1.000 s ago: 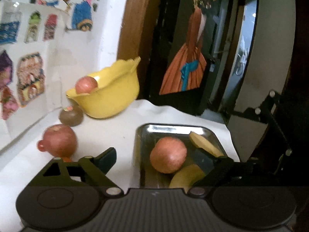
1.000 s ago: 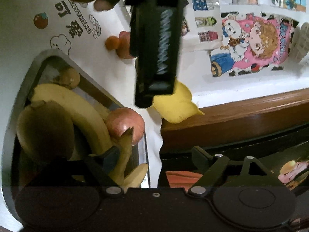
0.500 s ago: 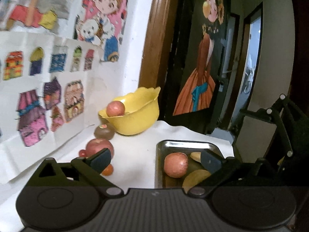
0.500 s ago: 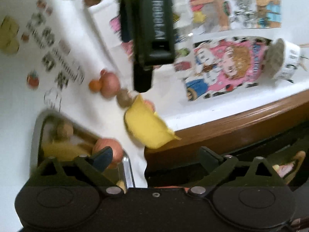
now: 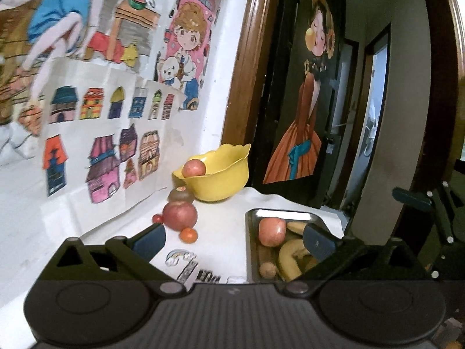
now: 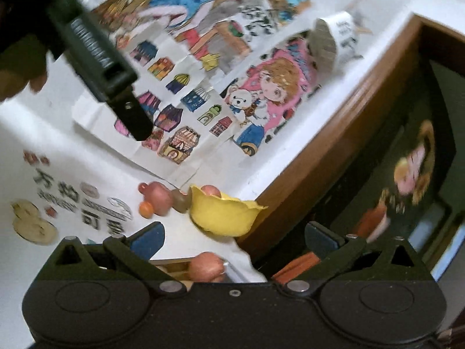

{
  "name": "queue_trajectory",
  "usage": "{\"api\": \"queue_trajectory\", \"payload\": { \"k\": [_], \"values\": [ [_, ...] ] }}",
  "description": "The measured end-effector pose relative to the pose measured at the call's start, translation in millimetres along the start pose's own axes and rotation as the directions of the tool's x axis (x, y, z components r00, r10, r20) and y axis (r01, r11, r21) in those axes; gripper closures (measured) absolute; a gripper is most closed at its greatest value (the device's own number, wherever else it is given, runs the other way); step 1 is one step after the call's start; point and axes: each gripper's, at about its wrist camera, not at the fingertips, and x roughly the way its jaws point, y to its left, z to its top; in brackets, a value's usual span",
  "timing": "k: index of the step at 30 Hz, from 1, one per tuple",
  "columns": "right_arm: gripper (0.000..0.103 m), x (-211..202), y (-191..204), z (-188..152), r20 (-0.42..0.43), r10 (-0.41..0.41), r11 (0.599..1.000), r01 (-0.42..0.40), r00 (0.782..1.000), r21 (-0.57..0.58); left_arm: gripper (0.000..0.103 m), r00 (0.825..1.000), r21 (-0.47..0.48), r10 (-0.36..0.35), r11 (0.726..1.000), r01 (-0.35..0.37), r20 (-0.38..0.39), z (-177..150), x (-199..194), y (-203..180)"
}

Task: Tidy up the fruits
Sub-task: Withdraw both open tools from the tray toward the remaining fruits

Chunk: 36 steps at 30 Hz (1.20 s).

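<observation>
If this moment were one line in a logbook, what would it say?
left gripper: open, empty | right gripper: open, empty | yellow bowl: one apple | metal tray: apple, bananas

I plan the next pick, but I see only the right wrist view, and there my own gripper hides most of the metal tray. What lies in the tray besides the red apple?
Observer: In the left wrist view the tray holds bananas right next to the apple.
Operator: Is there anything small in it too?
Observer: Yes, one small round brown fruit lies by the tray's left wall, close to the bananas.
Operator: Is anything carried on the left side?
Observer: No, the left gripper has its fingers open with nothing between them.
</observation>
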Motion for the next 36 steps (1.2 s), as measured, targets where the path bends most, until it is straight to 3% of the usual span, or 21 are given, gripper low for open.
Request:
{"api": "queue_trajectory", "payload": {
  "k": [7,15,26,36],
  "values": [
    [0.001,-39.7,15.6,1.5,-0.071,0.031,0.985,-0.019,0.997,0.170,0.000,1.000,-0.008,0.001,1.000,-0.001,0.000,-25.5,-36.5,13.1],
    [0.001,-57.5,24.5,-2.3,-0.176,0.137,0.894,-0.045,0.975,0.445,0.000,1.000,-0.020,0.017,1.000,-0.017,-0.025,-43.8,-55.4,25.4],
    [0.001,-45.5,49.1,6.4,-0.200,0.245,0.861,-0.118,0.949,0.495,0.000,0.987,0.034,0.107,0.994,-0.104,-0.121,-53.5,-44.3,38.6],
    [0.001,-5.7,55.2,14.0,-0.173,0.374,0.780,-0.208,0.911,0.591,0.000,0.958,0.002,0.203,0.978,-0.206,-0.201,-46.9,-11.2,74.1]
  ]
}}
